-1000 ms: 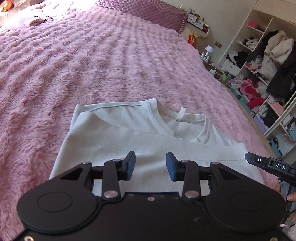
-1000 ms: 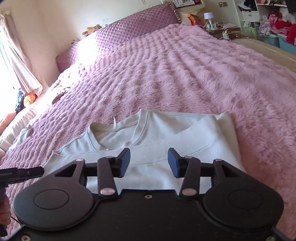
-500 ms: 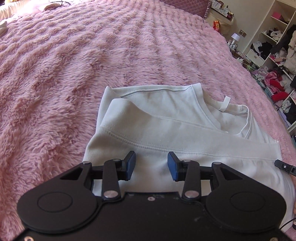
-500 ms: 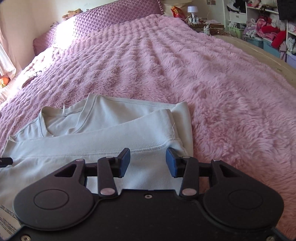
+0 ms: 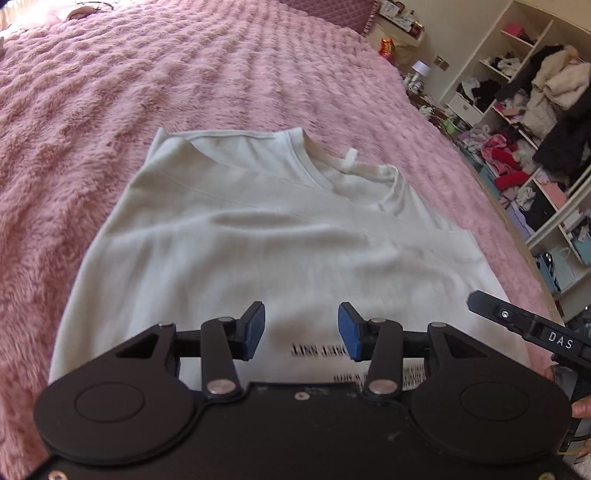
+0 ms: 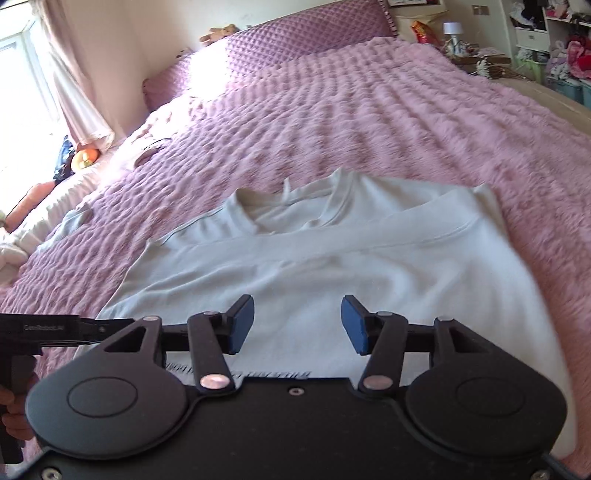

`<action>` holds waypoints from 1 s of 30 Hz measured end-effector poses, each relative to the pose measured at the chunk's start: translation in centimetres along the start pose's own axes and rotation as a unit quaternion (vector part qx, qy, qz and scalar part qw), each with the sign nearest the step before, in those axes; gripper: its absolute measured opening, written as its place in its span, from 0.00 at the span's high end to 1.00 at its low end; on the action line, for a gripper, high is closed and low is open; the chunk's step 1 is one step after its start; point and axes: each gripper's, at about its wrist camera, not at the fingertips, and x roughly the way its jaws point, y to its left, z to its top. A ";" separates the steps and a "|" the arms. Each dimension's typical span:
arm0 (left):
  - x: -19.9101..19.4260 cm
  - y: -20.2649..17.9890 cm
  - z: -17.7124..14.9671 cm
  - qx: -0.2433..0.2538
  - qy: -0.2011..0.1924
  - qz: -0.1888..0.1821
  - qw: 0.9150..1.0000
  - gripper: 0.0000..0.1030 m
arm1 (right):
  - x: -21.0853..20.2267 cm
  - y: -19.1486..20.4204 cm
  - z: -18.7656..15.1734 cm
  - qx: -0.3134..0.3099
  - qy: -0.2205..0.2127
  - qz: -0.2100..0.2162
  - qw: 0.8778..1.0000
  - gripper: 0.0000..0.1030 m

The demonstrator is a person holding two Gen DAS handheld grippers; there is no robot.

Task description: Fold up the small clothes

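A pale white T-shirt (image 5: 280, 236) lies flat on the pink fluffy bedspread (image 5: 110, 92), sleeves folded in, collar away from me, black print near its lower part. My left gripper (image 5: 301, 330) hovers over the shirt's near part, jaws opening, nothing between the blue pads. In the right wrist view the same shirt (image 6: 332, 266) lies ahead, and my right gripper (image 6: 297, 323) hangs above its near part, jaws also opening and empty. Each gripper's tip shows at the edge of the other's view: the right one (image 5: 524, 325), the left one (image 6: 66, 326).
The bedspread (image 6: 406, 110) stretches far ahead to a purple quilted headboard (image 6: 288, 40). Open shelves (image 5: 535, 110) crammed with clothes stand to the right of the bed. A nightstand with a lamp (image 6: 452, 31) sits by the headboard. Small items lie near the window side (image 6: 85, 158).
Both grippers pulled back toward the shirt's hem; the printed text now shows below the jaws. Both pairs of jaws stand wider. The folded-over edge seen half a second ago now lies farther ahead.
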 end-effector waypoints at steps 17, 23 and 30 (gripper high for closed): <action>-3.3 9.4 -5.6 -0.062 -0.011 0.067 0.996 0.54 | -5.5 -9.8 -6.6 0.093 0.016 -0.154 0.984 0.50; -3.3 11.7 -6.4 -0.128 -0.029 0.027 0.991 0.54 | -4.6 -8.1 -7.0 0.056 0.009 -0.184 0.981 0.50; -7.4 8.4 -5.2 -0.092 -0.045 0.036 0.994 0.52 | -6.9 -3.5 -5.8 0.078 -0.041 -0.165 0.982 0.46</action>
